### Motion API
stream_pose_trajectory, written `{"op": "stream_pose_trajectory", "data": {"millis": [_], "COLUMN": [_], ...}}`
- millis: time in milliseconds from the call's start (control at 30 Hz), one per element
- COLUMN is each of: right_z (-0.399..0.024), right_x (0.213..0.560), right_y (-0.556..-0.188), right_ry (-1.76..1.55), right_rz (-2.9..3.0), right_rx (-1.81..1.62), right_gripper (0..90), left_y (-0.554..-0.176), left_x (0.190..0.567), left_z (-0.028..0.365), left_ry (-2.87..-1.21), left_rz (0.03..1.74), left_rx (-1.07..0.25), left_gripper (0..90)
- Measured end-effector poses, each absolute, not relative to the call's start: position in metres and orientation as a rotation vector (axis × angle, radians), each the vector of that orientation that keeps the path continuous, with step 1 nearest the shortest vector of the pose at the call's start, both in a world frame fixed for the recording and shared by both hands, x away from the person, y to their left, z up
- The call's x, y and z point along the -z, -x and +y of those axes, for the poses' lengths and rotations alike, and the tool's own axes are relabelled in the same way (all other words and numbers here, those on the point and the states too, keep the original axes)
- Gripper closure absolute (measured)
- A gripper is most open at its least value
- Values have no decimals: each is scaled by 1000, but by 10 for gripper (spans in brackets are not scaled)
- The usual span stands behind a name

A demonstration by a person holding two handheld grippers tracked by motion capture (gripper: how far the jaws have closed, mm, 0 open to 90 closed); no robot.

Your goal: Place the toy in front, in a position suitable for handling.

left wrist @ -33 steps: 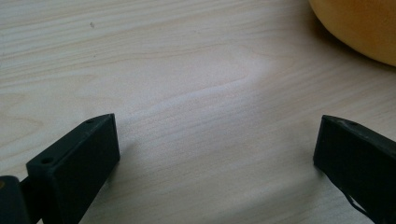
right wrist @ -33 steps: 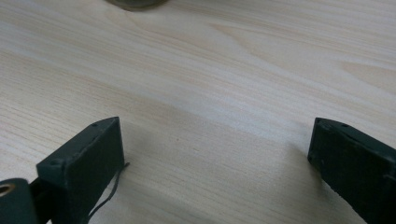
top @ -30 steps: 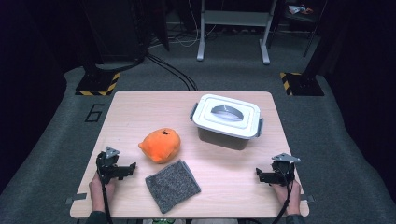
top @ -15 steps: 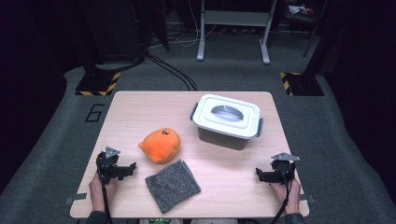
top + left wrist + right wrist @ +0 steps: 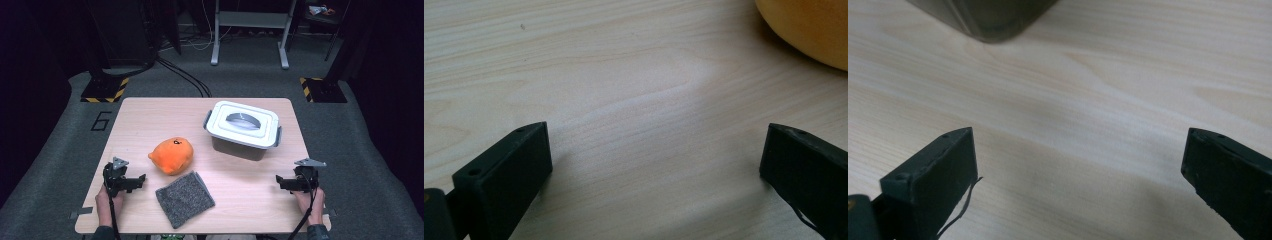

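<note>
An orange plush toy (image 5: pixel 172 155) lies left of the table's centre, and its edge (image 5: pixel 809 30) shows at the top right of the left gripper view. In front of it lies a grey cloth (image 5: pixel 184 198). A grey box with a white lid and handle (image 5: pixel 243 128) stands at the back right; its lower corner (image 5: pixel 988 20) shows in the right gripper view. My left gripper (image 5: pixel 138 181) rests open on the table at the front left, nothing between its jaws (image 5: pixel 654 165). My right gripper (image 5: pixel 281 183) rests open at the front right, also empty (image 5: pixel 1078 165).
The wooden table (image 5: pixel 165 120) stands on grey carpet. Yellow-black striped bases (image 5: pixel 105 90) and metal stand legs (image 5: pixel 250 35) sit on the floor beyond the far edge. A "6" (image 5: pixel 101 120) is marked on the floor at the left.
</note>
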State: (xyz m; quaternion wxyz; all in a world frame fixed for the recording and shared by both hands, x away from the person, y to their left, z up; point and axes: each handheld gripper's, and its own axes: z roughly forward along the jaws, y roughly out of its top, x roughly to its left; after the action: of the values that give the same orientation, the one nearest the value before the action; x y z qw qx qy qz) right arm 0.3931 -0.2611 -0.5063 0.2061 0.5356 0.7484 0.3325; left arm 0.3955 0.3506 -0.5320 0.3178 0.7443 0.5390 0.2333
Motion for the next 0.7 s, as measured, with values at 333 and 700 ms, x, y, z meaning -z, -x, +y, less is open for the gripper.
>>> {"op": "stream_pose_trajectory", "data": {"millis": [333,700], "right_z": [-259,-259], "right_x": [481,455], "right_y": [-406,-421], "right_ry": [-1475,-1453], "right_rz": [2059,2036], "right_rx": [-969,-999], "right_gripper": [11,24], "left_y": [-395,-395], "left_x": [532,532], "left_z": [351,351], "left_ry": [-1962,-1962], "left_rz": [1417,1418], "left_rx": [-614,-614], "left_gripper": [1,1]}}
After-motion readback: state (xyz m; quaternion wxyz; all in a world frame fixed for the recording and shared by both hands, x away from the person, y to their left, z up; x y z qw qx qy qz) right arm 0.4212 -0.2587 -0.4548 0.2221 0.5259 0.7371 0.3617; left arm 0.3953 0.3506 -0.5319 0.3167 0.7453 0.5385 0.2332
